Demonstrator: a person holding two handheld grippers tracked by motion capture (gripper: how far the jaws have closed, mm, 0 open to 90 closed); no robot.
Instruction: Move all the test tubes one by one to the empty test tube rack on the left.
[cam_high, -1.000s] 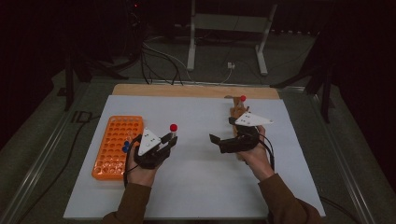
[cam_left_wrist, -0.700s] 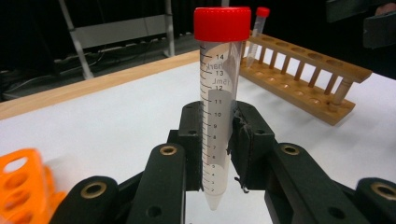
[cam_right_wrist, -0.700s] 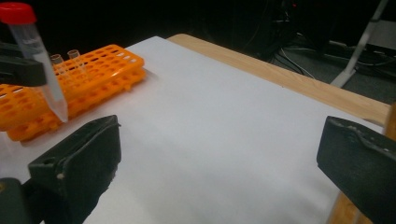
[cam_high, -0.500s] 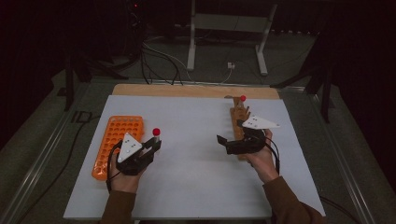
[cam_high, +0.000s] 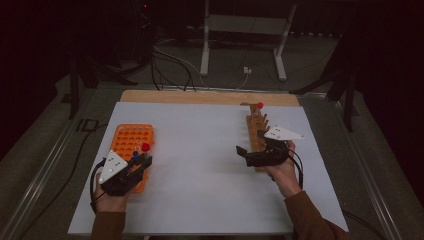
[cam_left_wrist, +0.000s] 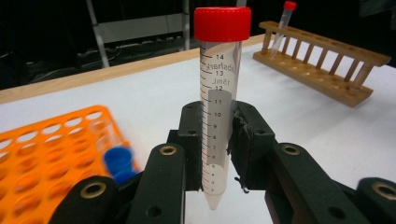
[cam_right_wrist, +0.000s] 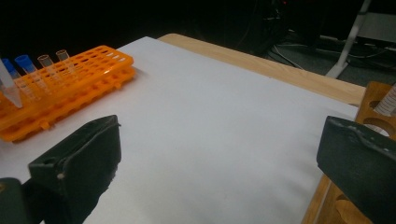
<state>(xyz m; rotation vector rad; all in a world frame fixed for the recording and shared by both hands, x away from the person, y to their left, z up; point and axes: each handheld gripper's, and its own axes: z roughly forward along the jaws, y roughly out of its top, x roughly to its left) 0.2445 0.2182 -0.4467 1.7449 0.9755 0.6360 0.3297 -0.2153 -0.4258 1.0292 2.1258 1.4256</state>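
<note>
My left gripper (cam_left_wrist: 215, 154) is shut on a clear graduated tube with a red cap (cam_left_wrist: 217, 98), held upright. In the high view that red-capped tube (cam_high: 145, 147) hangs over the right side of the orange rack (cam_high: 131, 142), with the left gripper (cam_high: 140, 162) below it. A blue-capped tube (cam_left_wrist: 119, 161) stands in the orange rack (cam_left_wrist: 46, 154) beside it. My right gripper (cam_high: 241, 151) stands open with nothing between its jaws, next to the wooden rack (cam_high: 256, 131). One red-capped tube (cam_high: 260, 106) stands at that rack's far end.
A white sheet (cam_high: 200, 165) covers the table, with a wooden strip (cam_high: 200, 96) along the far edge. The right gripper view has the orange rack (cam_right_wrist: 60, 91) at far left with blue-capped and uncapped tubes. A metal stand (cam_high: 240, 30) and cables lie beyond the table.
My left hand has carried the red-capped tube leftward from the middle of the sheet to the orange rack. The right hand has shifted a little to the right, near the wooden rack.
</note>
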